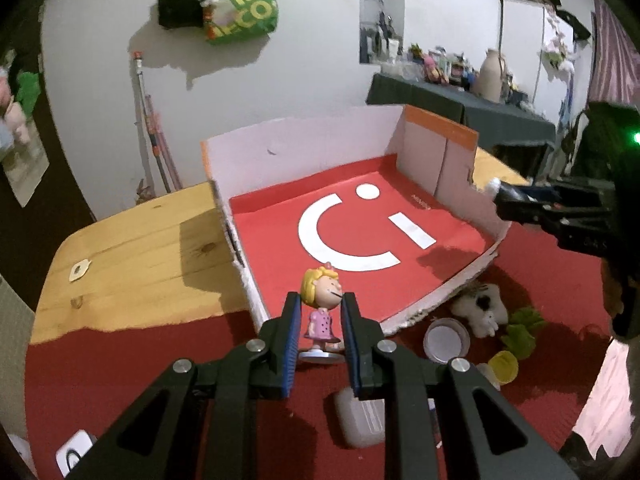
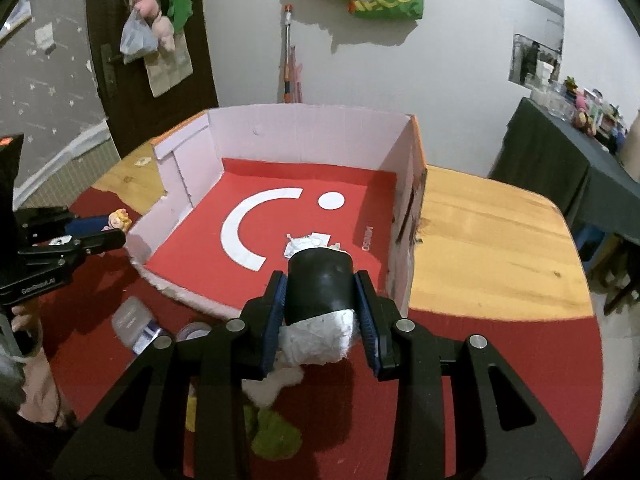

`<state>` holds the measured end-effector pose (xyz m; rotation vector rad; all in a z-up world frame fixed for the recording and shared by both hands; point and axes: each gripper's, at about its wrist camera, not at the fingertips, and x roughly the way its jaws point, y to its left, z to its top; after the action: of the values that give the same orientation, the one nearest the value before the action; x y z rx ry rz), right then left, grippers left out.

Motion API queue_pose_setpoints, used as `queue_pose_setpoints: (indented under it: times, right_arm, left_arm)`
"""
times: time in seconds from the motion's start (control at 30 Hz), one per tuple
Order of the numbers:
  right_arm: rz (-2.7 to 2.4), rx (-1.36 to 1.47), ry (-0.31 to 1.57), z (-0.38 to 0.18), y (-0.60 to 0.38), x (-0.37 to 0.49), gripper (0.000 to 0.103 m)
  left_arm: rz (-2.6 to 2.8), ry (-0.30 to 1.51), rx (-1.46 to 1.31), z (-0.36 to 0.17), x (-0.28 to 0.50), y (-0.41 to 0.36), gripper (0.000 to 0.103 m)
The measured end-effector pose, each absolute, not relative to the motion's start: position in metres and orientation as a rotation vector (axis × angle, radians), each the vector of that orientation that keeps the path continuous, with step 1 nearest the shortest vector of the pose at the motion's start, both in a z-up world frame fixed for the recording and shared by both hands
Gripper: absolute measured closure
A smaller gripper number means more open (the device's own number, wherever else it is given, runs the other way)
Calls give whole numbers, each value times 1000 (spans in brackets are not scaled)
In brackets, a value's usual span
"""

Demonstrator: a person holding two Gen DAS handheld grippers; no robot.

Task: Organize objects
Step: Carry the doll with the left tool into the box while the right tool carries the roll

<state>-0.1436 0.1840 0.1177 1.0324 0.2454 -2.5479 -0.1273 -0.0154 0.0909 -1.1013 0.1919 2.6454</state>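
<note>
Two grippers carry toys toward the box [image 1: 224,168]: left gripper [image 1: 320,320] clenched on the doll [image 1: 320,300], right gripper [image 2: 320,312] grasping a black-and-white cylinder [image 2: 320,284], both raised to clear its low front wall.

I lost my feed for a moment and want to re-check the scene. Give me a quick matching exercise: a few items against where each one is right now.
Items:
1. blonde figurine
2. black-and-white roll
3. white plush toy
4. round lidded tub

Places:
A. lying on the red mat beside the green plush
B. between the pads of the right hand-held gripper
C. on the red mat just outside the box's torn front edge
D. between the pads of the left hand-held gripper

Pairs: 1-D, 2-B, 3-A, 4-C
</note>
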Motion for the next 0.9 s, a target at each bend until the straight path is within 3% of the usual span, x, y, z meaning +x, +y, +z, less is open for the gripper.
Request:
queue_pose_setpoints:
  times: [0.37, 0.9]
  right_arm:
    - [-2415, 1270, 370, 83, 170, -204, 70]
    - [-2277, 1398, 554, 62, 155, -220, 70]
  left_arm:
    - [2513, 338, -1281, 63, -174, 2, 82]
    - [2401, 431, -1402, 40, -191, 9, 82]
